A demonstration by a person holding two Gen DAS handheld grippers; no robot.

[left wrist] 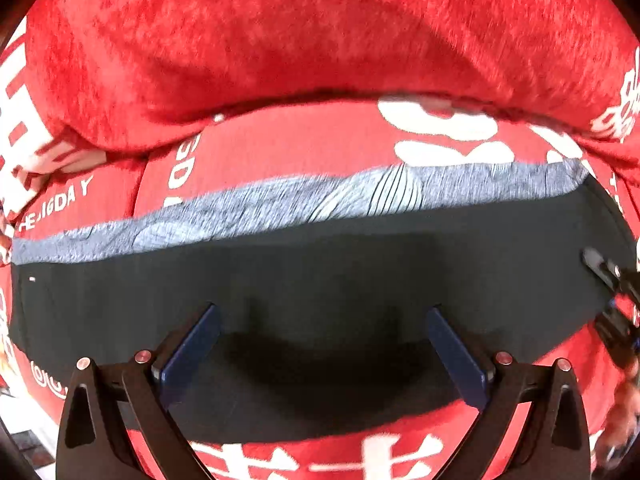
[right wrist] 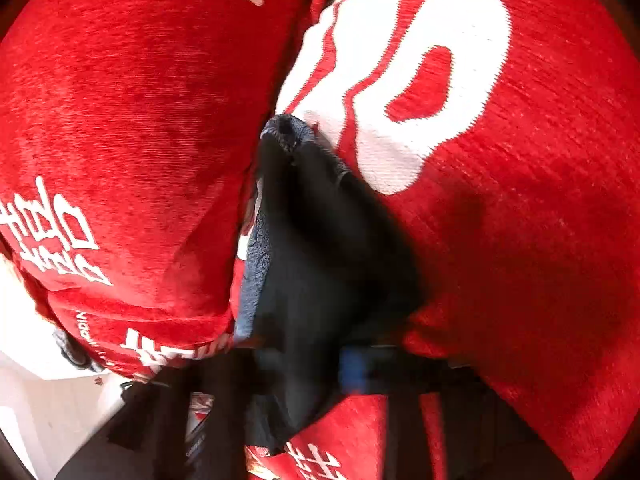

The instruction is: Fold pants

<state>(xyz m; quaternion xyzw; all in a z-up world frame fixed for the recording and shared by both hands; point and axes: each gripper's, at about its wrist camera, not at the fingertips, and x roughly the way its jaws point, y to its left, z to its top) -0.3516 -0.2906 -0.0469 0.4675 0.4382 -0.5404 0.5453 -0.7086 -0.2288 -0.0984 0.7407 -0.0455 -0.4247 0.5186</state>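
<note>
The black pants (left wrist: 320,280) lie flat in a long band on a red cover (left wrist: 280,40) with white letters. In the left wrist view the band runs from 9 o'clock to 3 o'clock. A grey patterned strip (left wrist: 280,204) runs along its far edge, toward 12 o'clock.

The left claw (left wrist: 322,344) is wide open and holds nothing. Its two blue pads (left wrist: 192,356) stick up from 6 o'clock, and the near part of the pants shows between them. The pads look to be just above the cloth, but I cannot tell if they touch it. The near edge of the pants curves under the claw, with more red cover at 6 o'clock.

At 3 o'clock in that same view, the right claw (left wrist: 612,292) sits at the far right end of the pants.

The right wrist view is blurry. The pants (right wrist: 320,260) bunch up from 6 o'clock toward the middle, in a dark heap that ends in a grey tip just above the middle. A red cushion (right wrist: 120,140) lies beside them at 9 o'clock, and the red cover (right wrist: 520,200) is at 3 o'clock. A blue pad (right wrist: 352,368) of the right claw shows near 6 o'clock, right against the black cloth. The claw seems to pinch the pants, but the blur hides the fingers, so I cannot tell for sure.
</note>
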